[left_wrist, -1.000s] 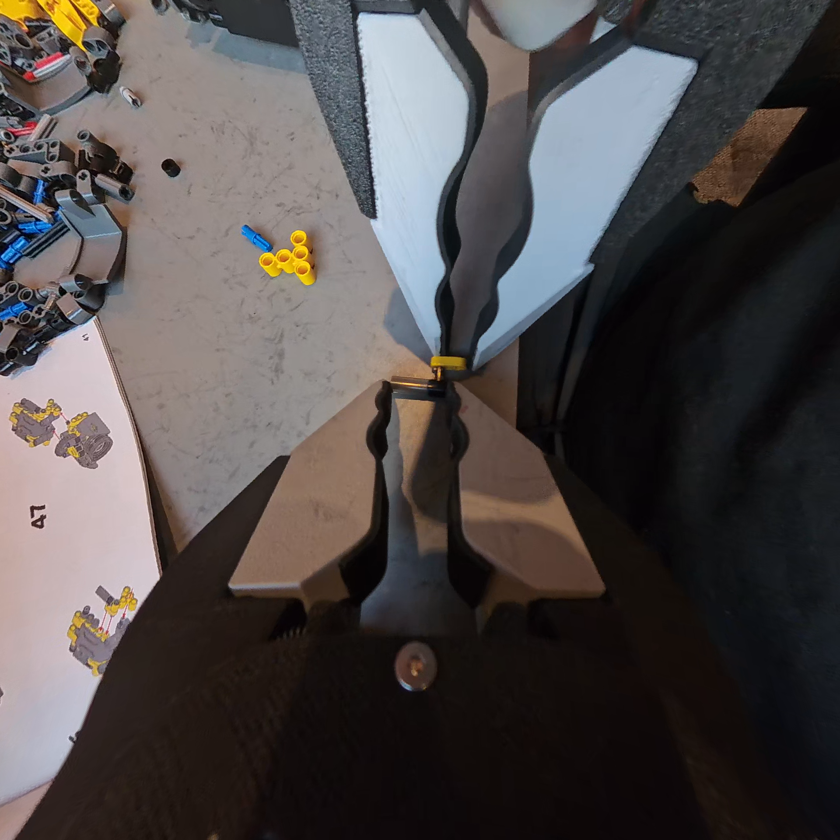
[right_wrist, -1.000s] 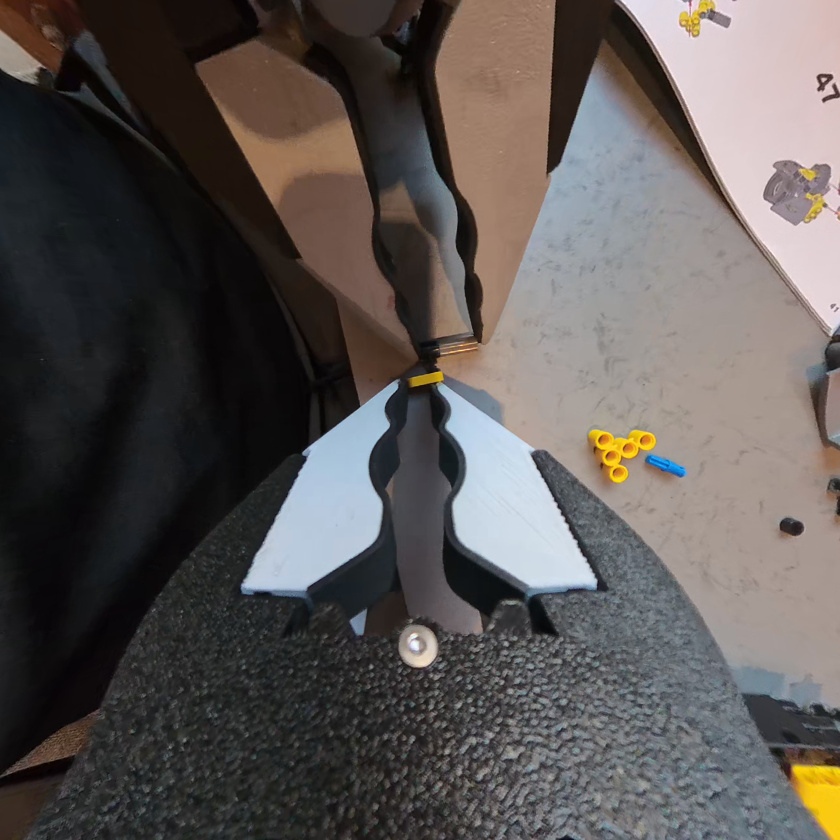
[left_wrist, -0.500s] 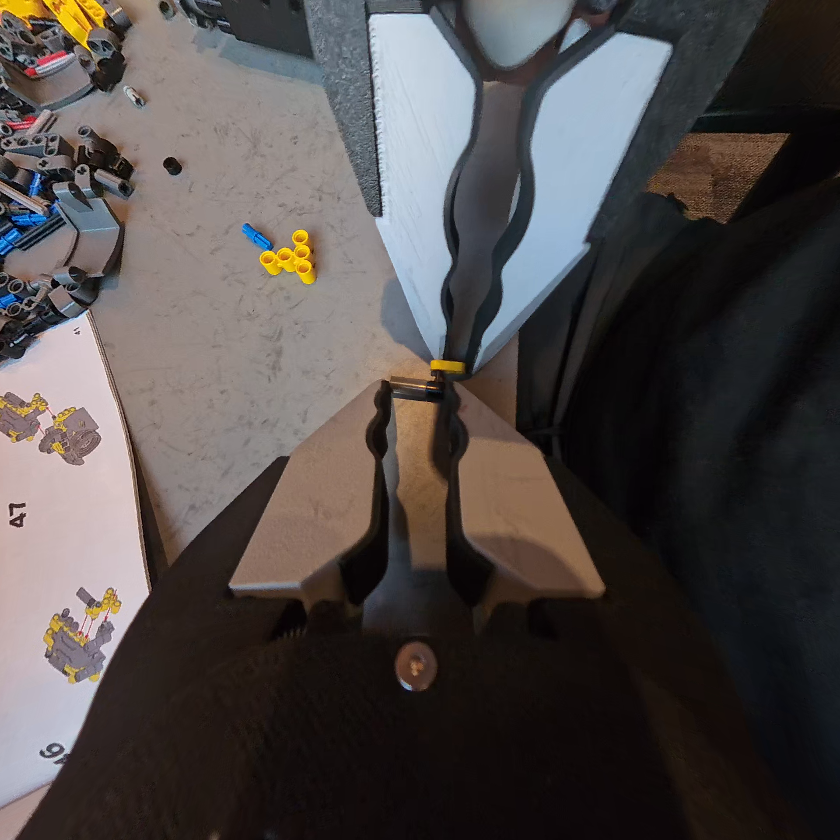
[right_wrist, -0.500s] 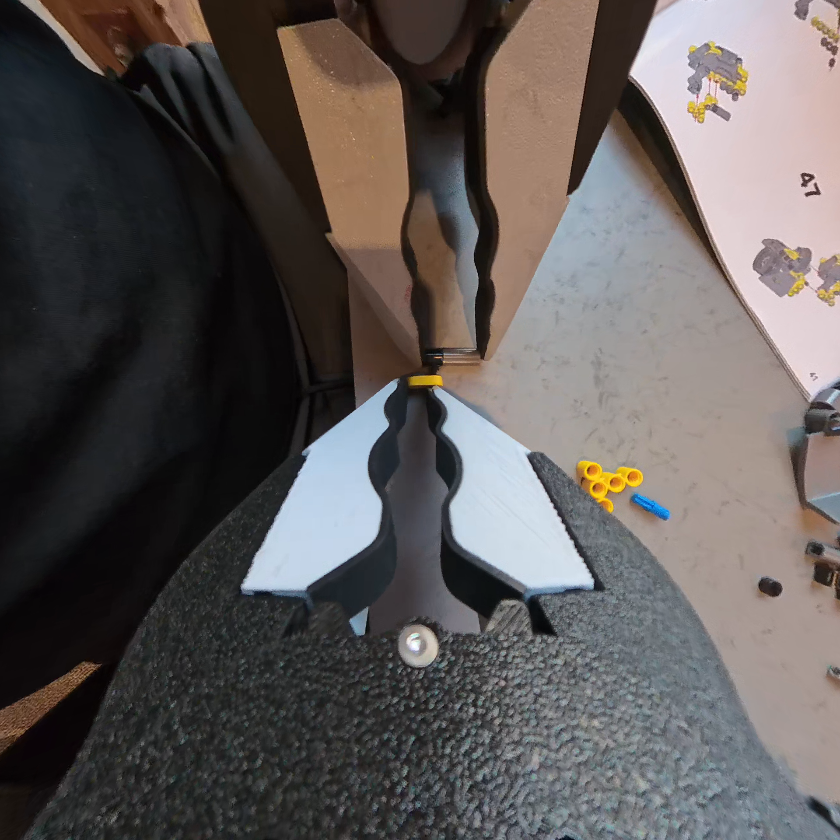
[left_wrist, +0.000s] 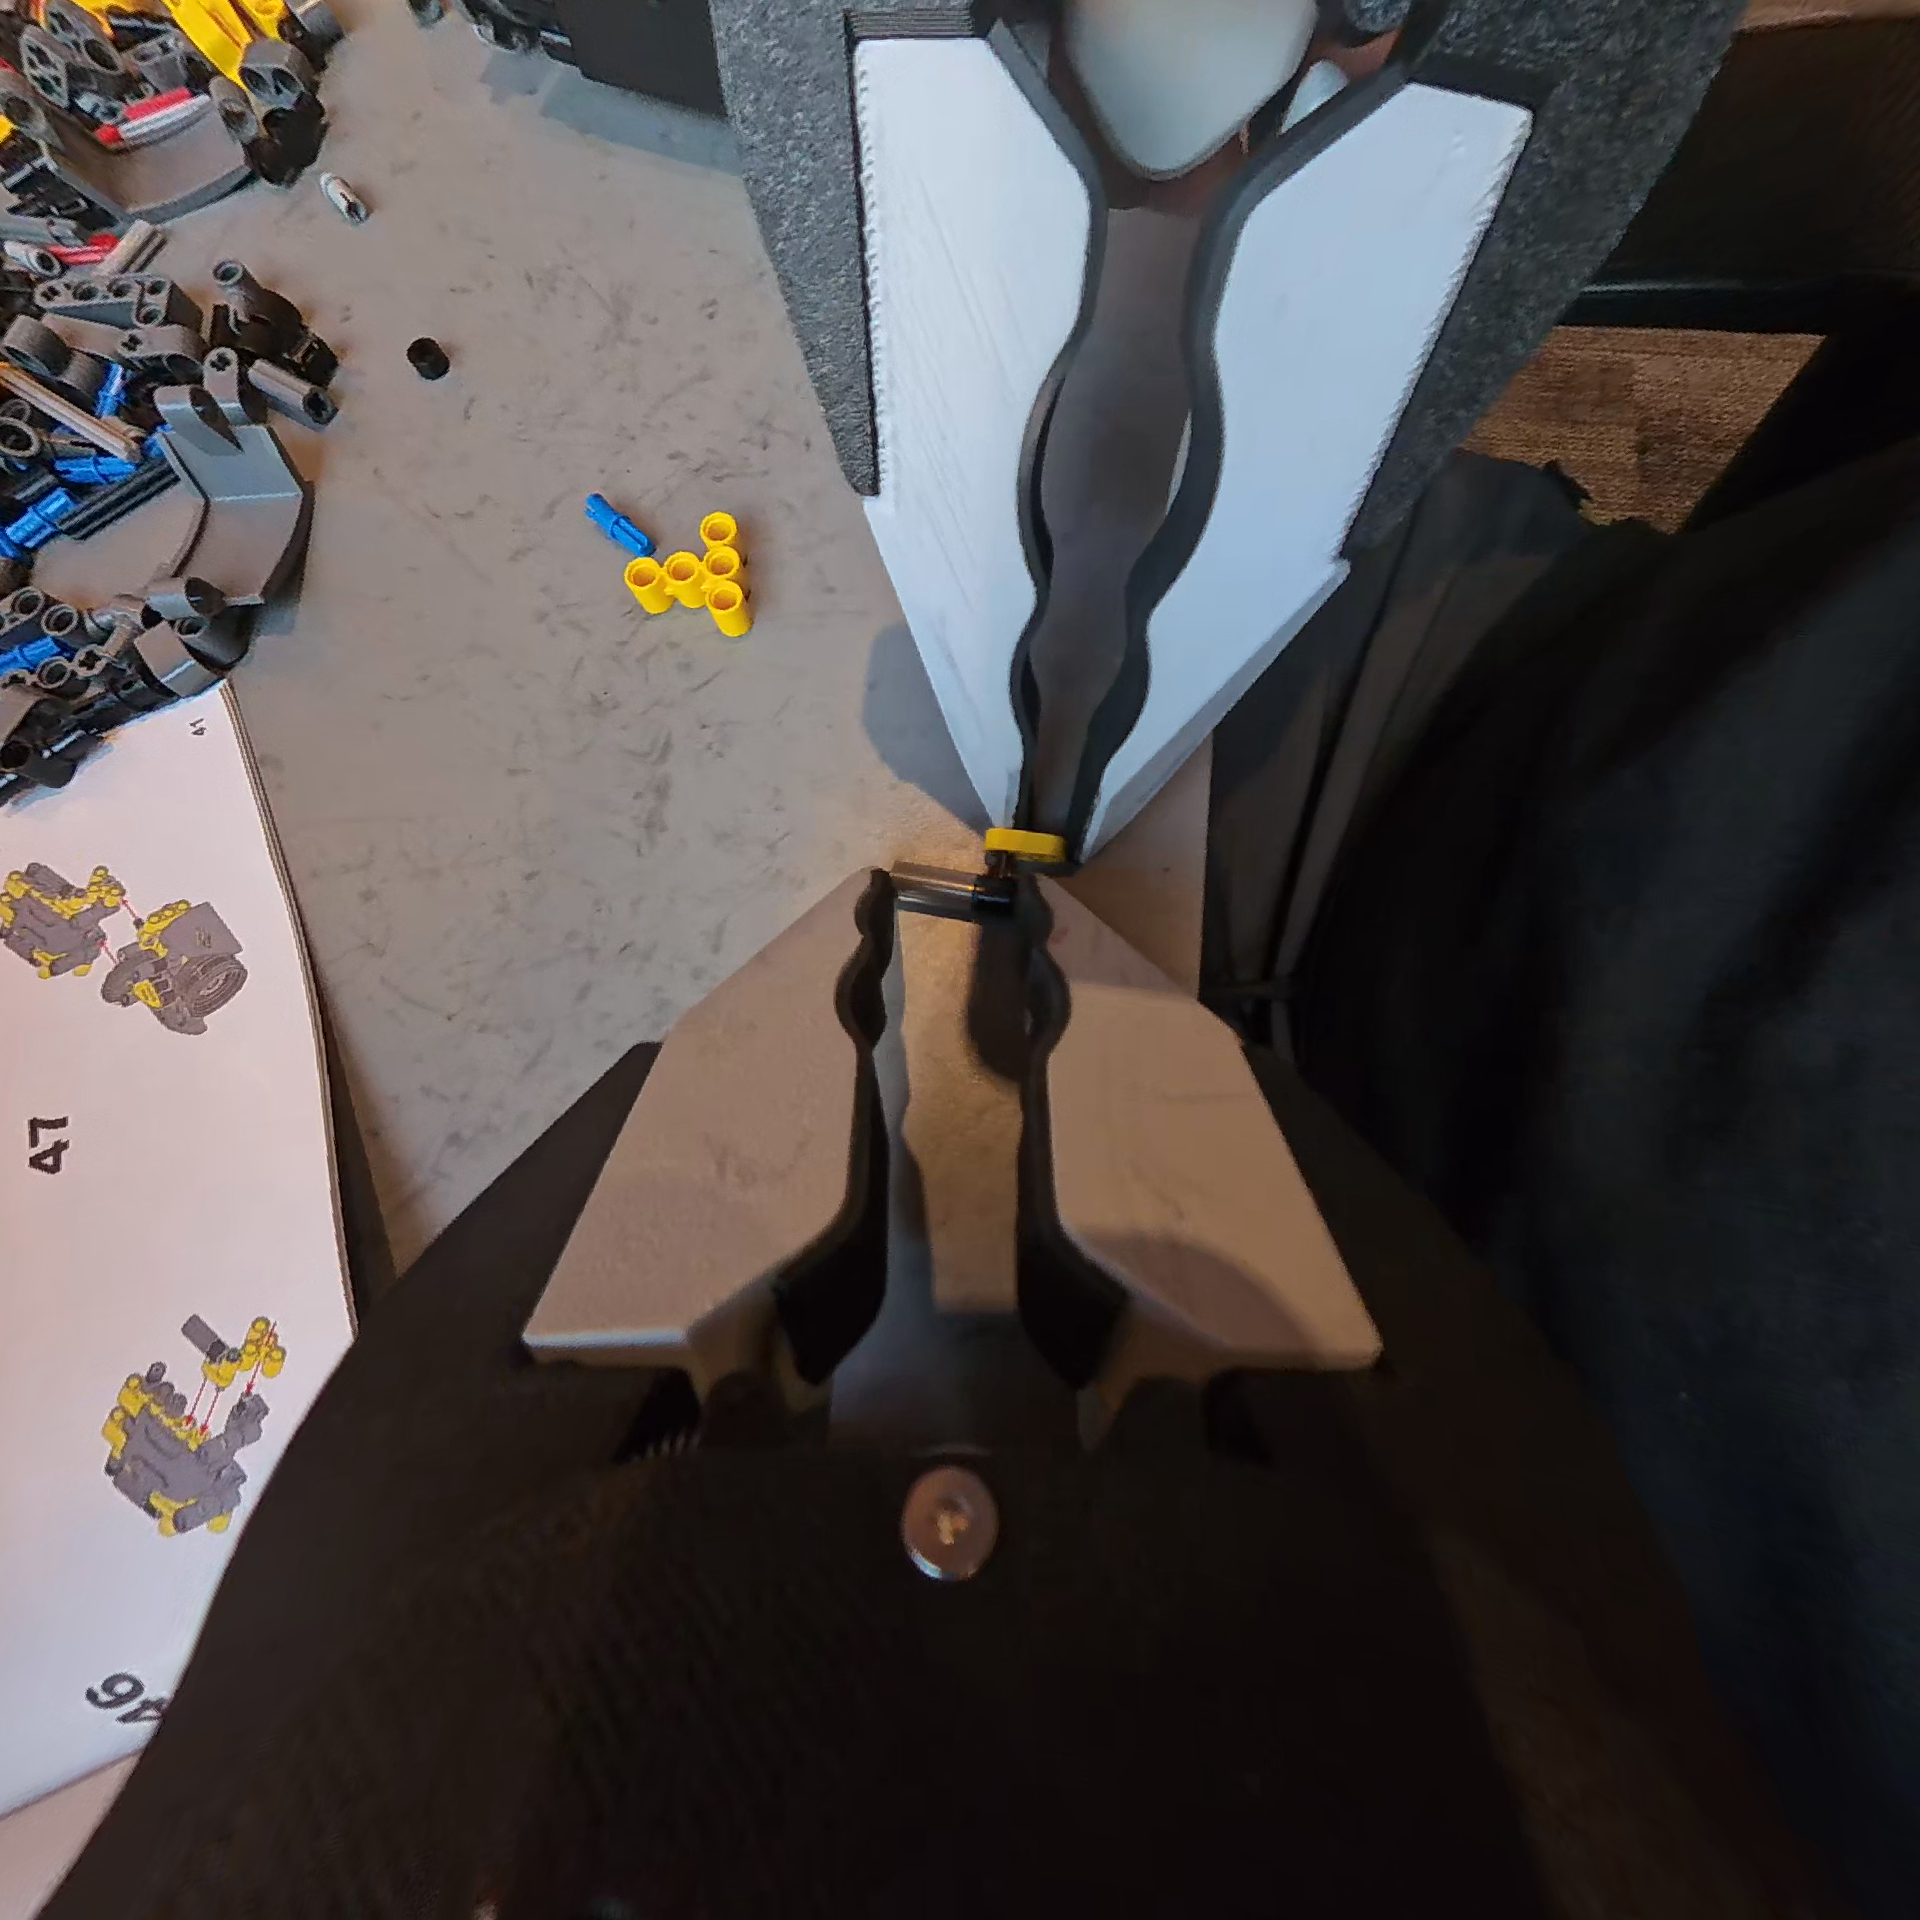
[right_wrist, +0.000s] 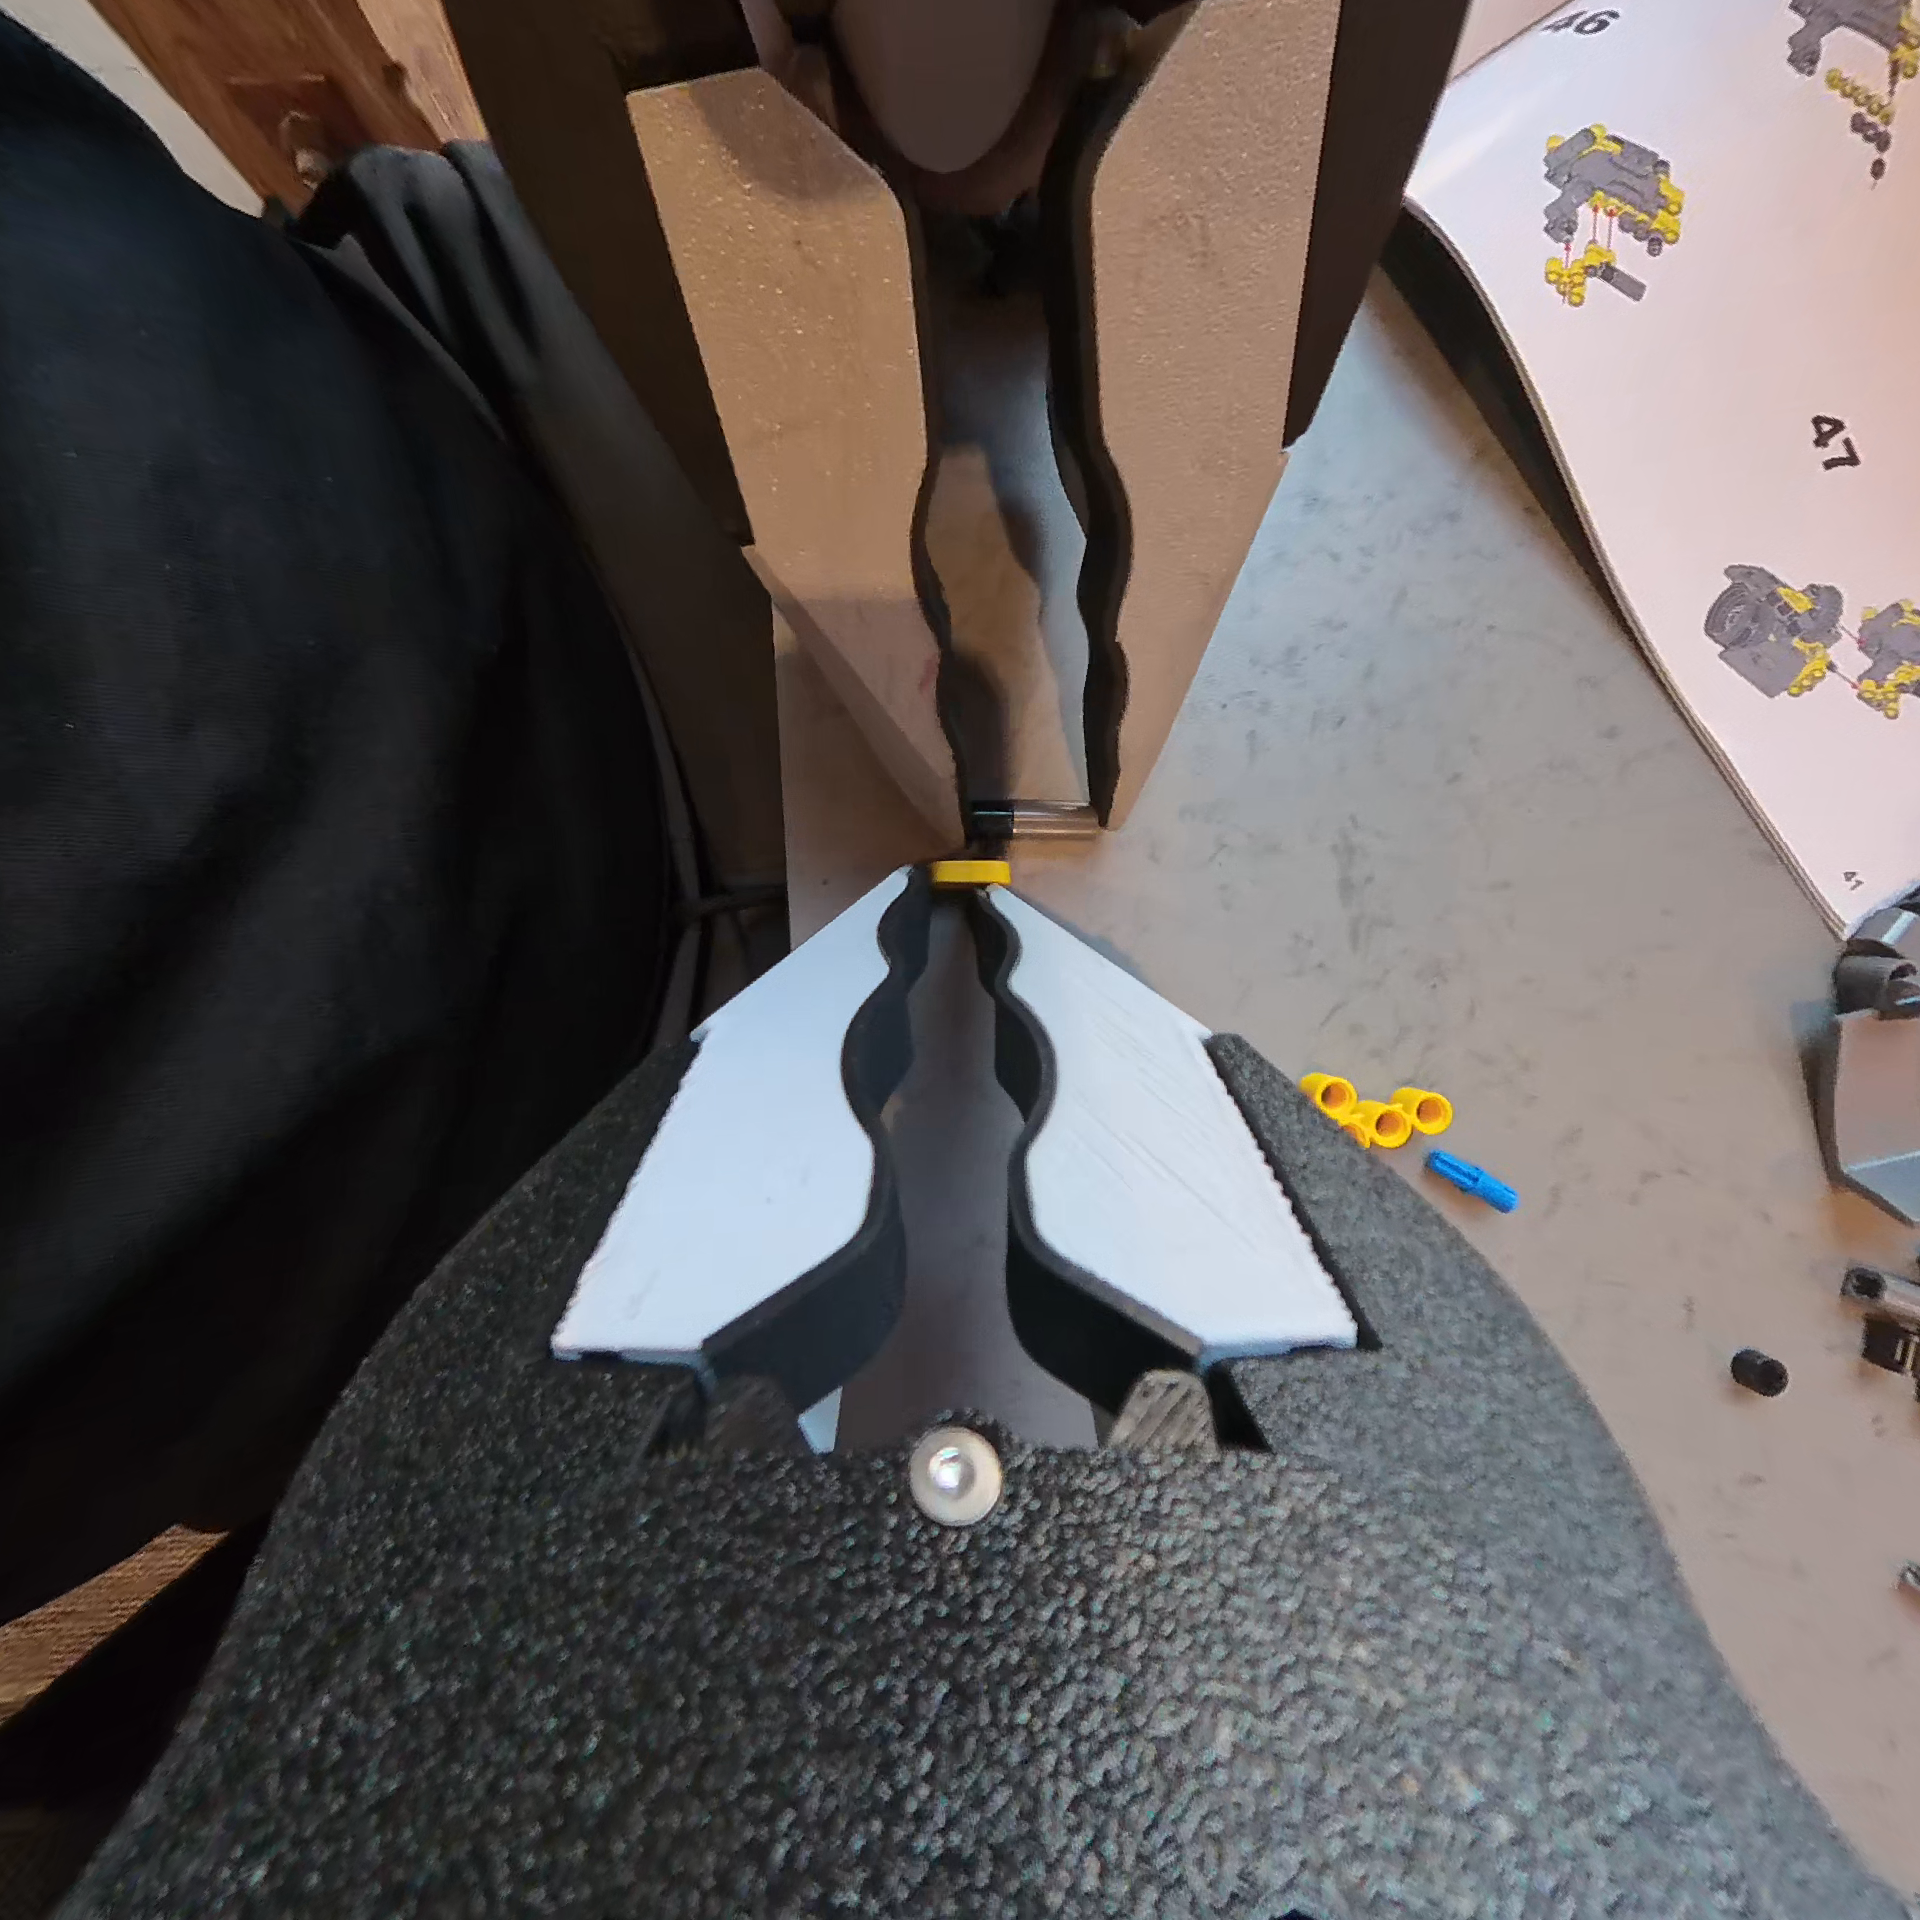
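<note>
The only print I can see is on the white instruction booklet (left_wrist: 156, 1195), which lies open on the table off to my left. It has black page numbers beside small drawings of grey and yellow models. My right camera shows the same booklet (right_wrist: 1683, 436) and numbers.

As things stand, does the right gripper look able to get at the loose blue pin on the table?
Probably not yet: the right gripper is shut on a small yellow piece. The blue pin itself lies free on the table, with only the yellow connector beside it.
</note>
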